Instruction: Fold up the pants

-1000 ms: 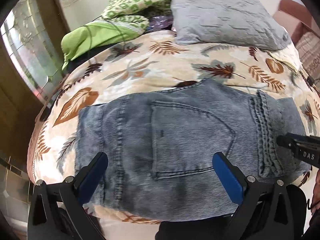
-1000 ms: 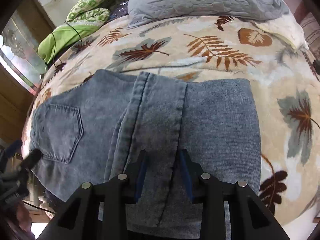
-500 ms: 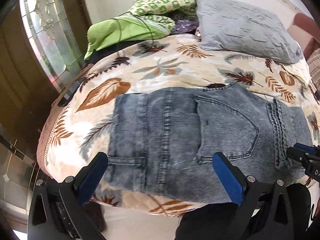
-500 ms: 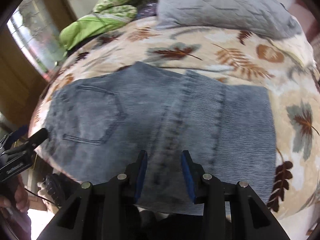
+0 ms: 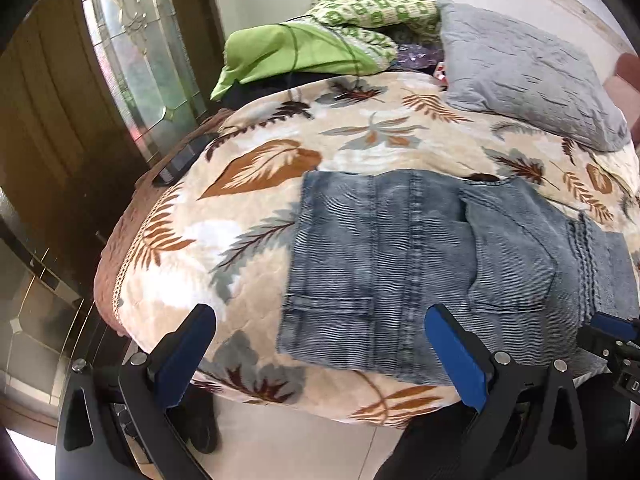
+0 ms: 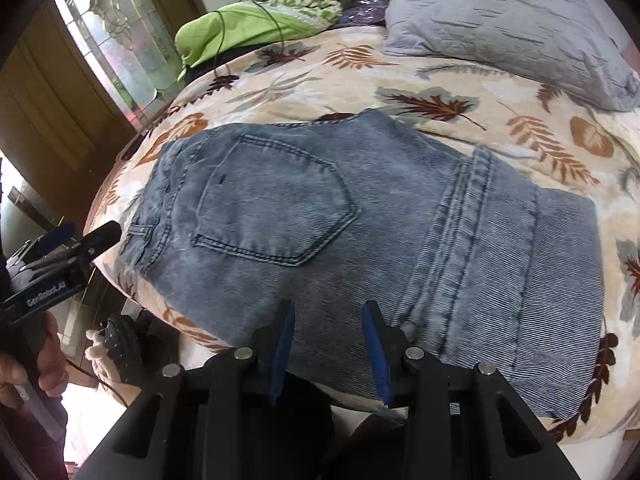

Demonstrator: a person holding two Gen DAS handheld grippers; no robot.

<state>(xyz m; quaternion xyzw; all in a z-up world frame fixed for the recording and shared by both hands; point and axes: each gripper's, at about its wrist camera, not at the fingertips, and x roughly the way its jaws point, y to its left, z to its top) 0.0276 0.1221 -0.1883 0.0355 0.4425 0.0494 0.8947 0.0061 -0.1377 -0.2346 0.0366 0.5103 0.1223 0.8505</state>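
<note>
- Left hand-held gripper (image 5: 320,354): black frame with blue pads, jaws spread wide and holding nothing. It hangs over the near edge of the bed, angled downward. One finger sits over bare quilt, the other over the near left part of the jeans.
- Ahead of it lies a beige quilted bedspread printed with brown and grey leaves (image 5: 256,240), covering the bed.
- The task's thing: faded blue denim pants folded into a thick rectangle (image 5: 420,264), back pocket facing up. They lie flat on the bedspread, ahead and to the right of the left hand-held gripper, and directly ahead of the right one.
- The bundle's long axis runs left to right across both views, parallel to the near edge of the bed.
- Right hand-held gripper (image 6: 328,344): same black and blue build, jaws partly apart with nothing pinched between them. It hovers at the bundle's near edge, left of the thick double-stitched seam (image 6: 476,248).
- Judging by position, the right hand is the nearer one to the denim's middle; the left is nearer its left end.
- Beyond the pants, far from both tools, rest a grey textured pillow (image 6: 500,16) and a heap of green fabric (image 5: 320,44).
- Against the earlier frames: both views have slid leftward, so more of the bedspread's left side and the floor now show; the pants look unmoved, and the left jaws are as wide as before.
</note>
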